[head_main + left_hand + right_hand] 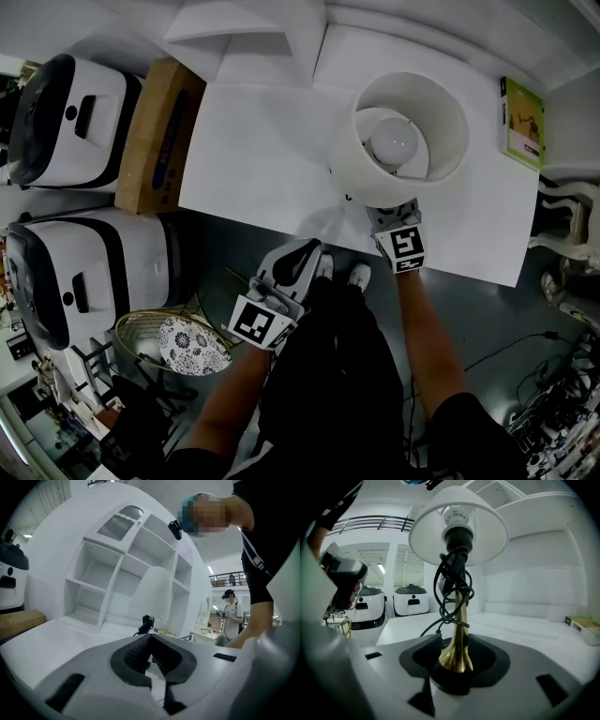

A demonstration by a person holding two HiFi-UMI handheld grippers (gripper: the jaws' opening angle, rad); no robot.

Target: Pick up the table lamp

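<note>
The table lamp (412, 131) stands near the front edge of the white table (262, 159), seen from above with its white shade and bulb. In the right gripper view its brass stem (459, 634), wrapped in black cord (450, 588), rises from a black base up to the shade (459, 522). My right gripper (459, 645) is open; the stem stands between the jaws and the pads (423, 654) stay off it. In the head view the right gripper (389, 214) reaches under the shade. My left gripper (307, 248) is off the table's front edge, shut (150, 639) and empty.
Two white-and-black machines (66, 122) (75, 281) and a cardboard box (159, 131) stand left of the table. A green book (522, 122) lies at the table's far right corner. A wire basket with a patterned plate (187, 342) is on the floor. White shelving (126, 573) stands behind.
</note>
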